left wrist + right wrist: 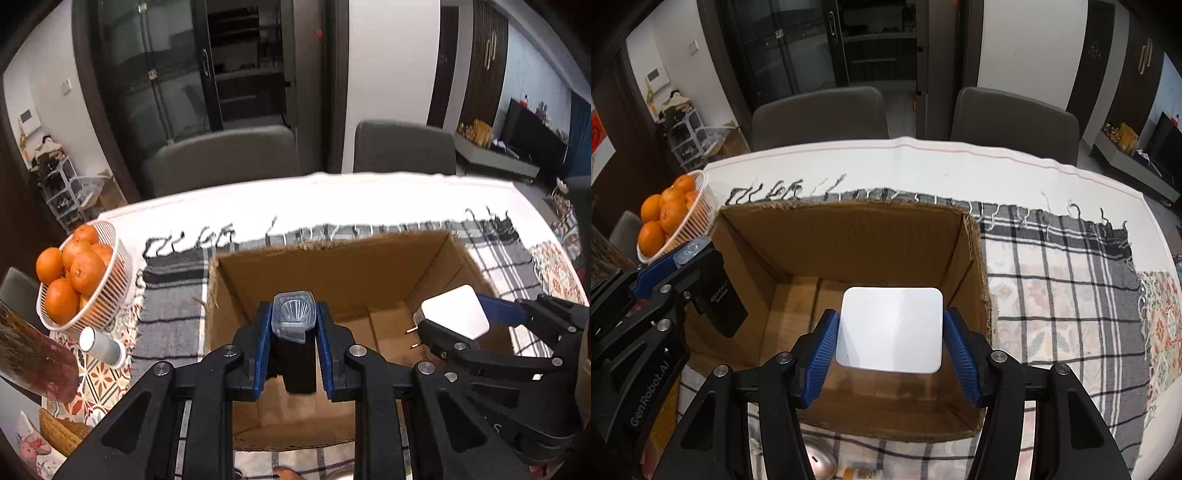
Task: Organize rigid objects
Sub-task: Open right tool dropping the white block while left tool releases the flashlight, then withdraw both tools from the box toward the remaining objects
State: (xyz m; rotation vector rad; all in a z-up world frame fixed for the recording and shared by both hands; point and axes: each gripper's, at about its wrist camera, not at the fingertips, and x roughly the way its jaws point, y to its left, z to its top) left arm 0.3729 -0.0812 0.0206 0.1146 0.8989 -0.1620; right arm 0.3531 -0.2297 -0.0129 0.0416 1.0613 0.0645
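An open cardboard box stands on the checked cloth in front of me. My left gripper is shut on a black flashlight with a clear lens, held over the box's left side; it also shows in the right wrist view. My right gripper is shut on a white plug charger, held over the box's right part; the charger with its two prongs shows in the left wrist view. The box floor looks bare.
A white wire basket of oranges stands left of the box. A grey cylinder lies below the basket. A wicker item sits at the near left. A metal dome lies near the front edge. Two grey chairs stand behind the table.
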